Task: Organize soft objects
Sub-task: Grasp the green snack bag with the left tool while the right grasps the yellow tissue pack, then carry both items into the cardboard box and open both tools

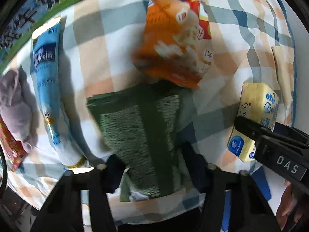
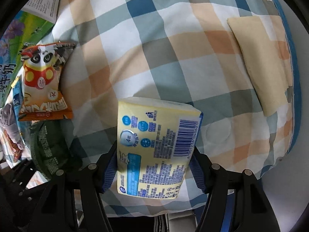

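Right gripper [image 2: 154, 166] clamps a yellow tissue pack [image 2: 156, 147] above the checked quilt [image 2: 173, 44]; left gripper [image 1: 152, 166] holds a green packet [image 1: 143, 135] beside the pack. Next, likely place both tidily.

Right gripper [image 2: 154, 164]: 2 blue-padded fingers [image 2: 110, 166] closed against both sides of a yellow tissue pack [image 2: 156, 145]; left gripper [image 1: 152, 166]: 2 black fingers clamped on a dark green packet [image 1: 143, 135], held forward.

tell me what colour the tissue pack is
Pale yellow with blue print; the tissue pack shows best in the right wrist view.
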Action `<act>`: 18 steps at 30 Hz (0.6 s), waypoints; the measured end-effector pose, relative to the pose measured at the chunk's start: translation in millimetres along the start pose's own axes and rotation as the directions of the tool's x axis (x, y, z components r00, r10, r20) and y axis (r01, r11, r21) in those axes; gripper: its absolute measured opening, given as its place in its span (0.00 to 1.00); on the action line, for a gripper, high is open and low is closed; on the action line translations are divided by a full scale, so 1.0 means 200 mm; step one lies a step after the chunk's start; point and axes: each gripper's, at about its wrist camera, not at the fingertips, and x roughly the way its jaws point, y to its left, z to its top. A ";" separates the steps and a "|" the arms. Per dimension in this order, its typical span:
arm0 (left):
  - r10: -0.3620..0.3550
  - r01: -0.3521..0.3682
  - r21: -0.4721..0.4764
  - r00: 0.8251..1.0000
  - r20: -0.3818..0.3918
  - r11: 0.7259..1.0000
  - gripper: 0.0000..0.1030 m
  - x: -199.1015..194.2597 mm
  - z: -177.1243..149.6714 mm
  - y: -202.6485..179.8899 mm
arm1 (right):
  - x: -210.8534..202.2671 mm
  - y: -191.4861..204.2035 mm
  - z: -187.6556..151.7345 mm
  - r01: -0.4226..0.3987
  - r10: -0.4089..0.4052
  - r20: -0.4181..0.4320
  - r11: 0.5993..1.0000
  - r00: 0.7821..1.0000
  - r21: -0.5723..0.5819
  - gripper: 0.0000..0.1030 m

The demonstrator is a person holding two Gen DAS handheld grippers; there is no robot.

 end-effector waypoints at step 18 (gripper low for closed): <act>-0.019 0.036 -0.083 0.980 0.199 0.996 0.31 -0.63 -0.20 0.22 | -0.03 0.05 -0.16 -0.064 0.070 0.059 0.993 0.996 -0.103 0.64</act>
